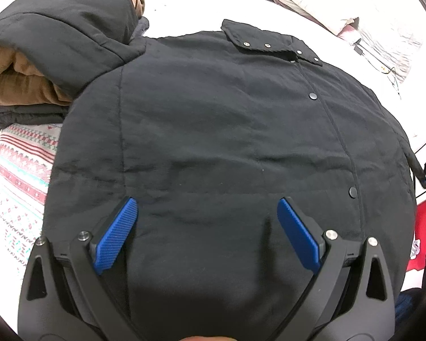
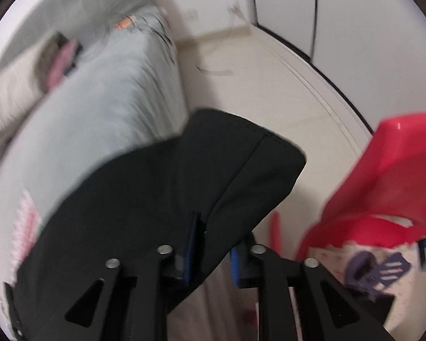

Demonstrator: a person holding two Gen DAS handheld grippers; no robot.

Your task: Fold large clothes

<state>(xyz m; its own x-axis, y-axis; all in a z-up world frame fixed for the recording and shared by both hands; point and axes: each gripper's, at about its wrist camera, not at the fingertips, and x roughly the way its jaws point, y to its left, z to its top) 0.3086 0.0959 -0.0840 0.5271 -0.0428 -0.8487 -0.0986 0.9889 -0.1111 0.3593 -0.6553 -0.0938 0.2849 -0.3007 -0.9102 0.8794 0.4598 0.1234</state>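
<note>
Left tool (image 1: 207, 234): two blue pads (image 1: 115, 234), jaws wide apart, nothing gripped; it hangs over the lower front of the black jacket (image 1: 227, 130). One jacket, spread front-up on the bed (image 1: 184, 5). Two dark snaps show on the placket; a row of small metal snaps, about five, on the collar flap (image 1: 267, 44). The hem is hidden behind the tool body.

Beyond, at left: one stack of folded clothes (image 1: 22, 85), brown and dark layers, the jacket's sleeve or hood draped over it. A patterned sheet (image 1: 22, 164) lies under the stack, cut off at the frame edge. Pale bedding (image 1: 340, 8) is bunched at the far right.

Right tool (image 2: 213, 253): frame blurred. Jaws part-open; a fold of the jacket's edge lies between the pads, and whether they still press it cannot be told. Only this view shows the floor (image 2: 269, 85), one red plastic chair (image 2: 389, 176) and a pillow (image 2: 99, 91).
</note>
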